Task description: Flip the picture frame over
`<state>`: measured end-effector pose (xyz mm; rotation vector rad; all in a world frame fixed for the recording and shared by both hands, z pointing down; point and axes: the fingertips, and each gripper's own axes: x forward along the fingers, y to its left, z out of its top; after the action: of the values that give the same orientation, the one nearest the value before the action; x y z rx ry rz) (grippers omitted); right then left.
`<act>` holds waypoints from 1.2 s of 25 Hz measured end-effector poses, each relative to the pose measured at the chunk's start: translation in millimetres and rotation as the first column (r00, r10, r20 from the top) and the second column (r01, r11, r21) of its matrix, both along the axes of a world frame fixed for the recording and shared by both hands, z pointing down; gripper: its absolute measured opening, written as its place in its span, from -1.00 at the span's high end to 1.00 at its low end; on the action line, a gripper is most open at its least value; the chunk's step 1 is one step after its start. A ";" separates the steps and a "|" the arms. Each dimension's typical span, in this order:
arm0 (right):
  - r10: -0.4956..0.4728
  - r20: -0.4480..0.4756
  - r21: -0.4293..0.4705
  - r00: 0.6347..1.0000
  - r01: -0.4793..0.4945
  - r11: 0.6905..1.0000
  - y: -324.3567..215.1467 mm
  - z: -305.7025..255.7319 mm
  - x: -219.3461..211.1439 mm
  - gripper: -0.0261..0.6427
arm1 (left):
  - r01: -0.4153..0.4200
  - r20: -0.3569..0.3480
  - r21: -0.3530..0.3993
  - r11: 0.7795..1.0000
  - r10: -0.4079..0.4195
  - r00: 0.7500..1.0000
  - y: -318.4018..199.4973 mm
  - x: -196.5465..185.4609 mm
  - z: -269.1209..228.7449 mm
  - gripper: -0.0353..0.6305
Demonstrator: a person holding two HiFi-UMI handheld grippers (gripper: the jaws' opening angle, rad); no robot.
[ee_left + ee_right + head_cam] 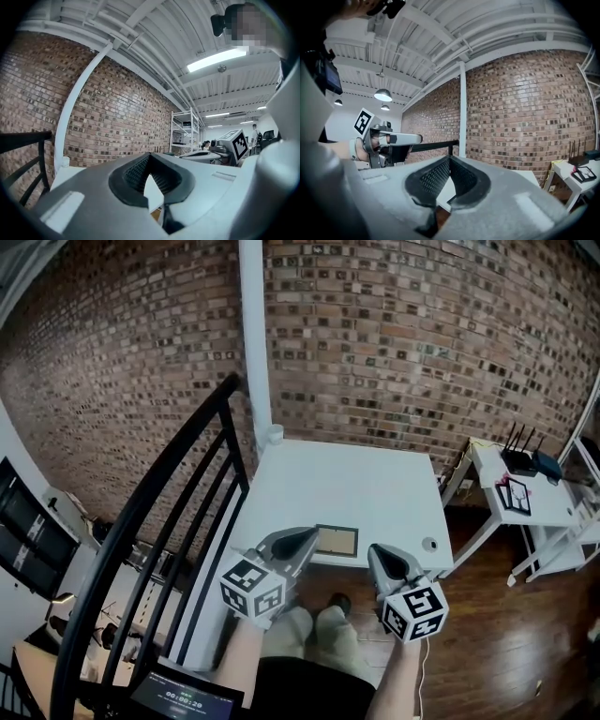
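Left gripper (302,542) and right gripper (386,563) hover, jaws fully closed and empty. Picture frame (336,541) lies flat at the desk (356,484) front edge, ungripped. Upward face indeterminate; flip probably still pending.

White table (347,484), top mostly bare. Picture frame (336,540) lay flat at the front edge, near the middle. Small round object (430,544) sat near the front right corner.

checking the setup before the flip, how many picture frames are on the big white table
1. The picture frame lies flat at the white table's near edge. The left gripper and right gripper hide small bits of that edge.
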<state>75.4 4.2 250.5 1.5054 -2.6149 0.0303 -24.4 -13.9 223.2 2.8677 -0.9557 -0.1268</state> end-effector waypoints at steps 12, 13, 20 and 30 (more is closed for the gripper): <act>0.016 -0.043 -0.006 0.999 -0.017 1.000 -0.9 3.7 -4.2 0.95 | -0.004 0.004 -0.013 1.000 0.004 1.000 -0.9 -8.5 0.7 0.85; 0.015 -0.045 -0.008 0.999 -0.015 1.000 -0.7 4.1 -4.6 0.95 | -0.004 0.000 -0.015 1.000 0.004 1.000 -0.8 -8.7 0.2 0.85; 0.001 -0.061 -0.021 0.998 -0.002 1.000 -1.6 11.9 -7.6 0.95 | -0.008 -0.019 -0.018 1.000 0.008 1.000 -0.2 -7.7 -1.9 0.85; -0.003 -0.078 -0.034 0.997 0.000 0.999 -0.2 16.6 -8.5 0.95 | -0.008 -0.012 -0.036 0.999 0.007 1.000 -1.0 -8.5 5.4 0.85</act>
<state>66.9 4.0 267.2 1.4633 -2.5420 0.0156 -32.9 -14.8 228.7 2.8337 -0.9353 -0.1246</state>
